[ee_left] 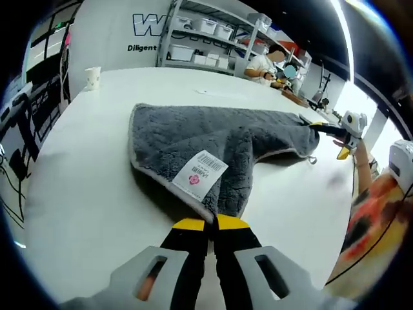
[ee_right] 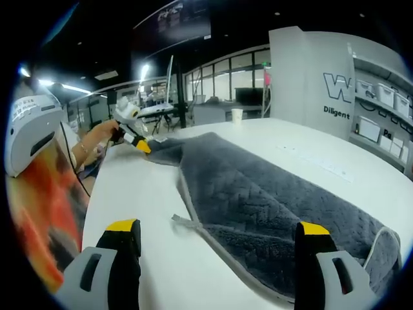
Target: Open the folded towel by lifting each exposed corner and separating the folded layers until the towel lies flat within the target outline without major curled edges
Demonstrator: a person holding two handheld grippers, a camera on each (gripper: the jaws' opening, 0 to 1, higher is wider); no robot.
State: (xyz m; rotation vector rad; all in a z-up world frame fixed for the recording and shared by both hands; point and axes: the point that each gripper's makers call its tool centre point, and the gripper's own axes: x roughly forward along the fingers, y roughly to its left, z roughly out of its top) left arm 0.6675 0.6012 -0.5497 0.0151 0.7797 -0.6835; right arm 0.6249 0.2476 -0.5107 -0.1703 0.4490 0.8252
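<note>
A grey plush towel (ee_left: 193, 139) lies partly folded on the white table (ee_left: 84, 168), with a white barcode label (ee_left: 200, 174) near its closest corner. My left gripper (ee_left: 213, 224) is shut on that corner, its yellow tips pressed together over the hem. In the right gripper view the left gripper (ee_right: 137, 144) holds the far corner of the towel (ee_right: 258, 194) slightly off the table (ee_right: 142, 194). My right gripper (ee_right: 217, 229) stands wide open, its jaws on either side of the towel's near edge and small hang loop (ee_right: 184, 221). In the left gripper view the right gripper (ee_left: 328, 139) sits at the towel's far right corner.
A paper cup (ee_left: 93, 77) stands near the table's far left edge. Shelves with white bins (ee_left: 206, 39) line the wall behind, and a person (ee_left: 263, 64) sits at the table's far end. An orange sleeve (ee_left: 374, 213) is at the right.
</note>
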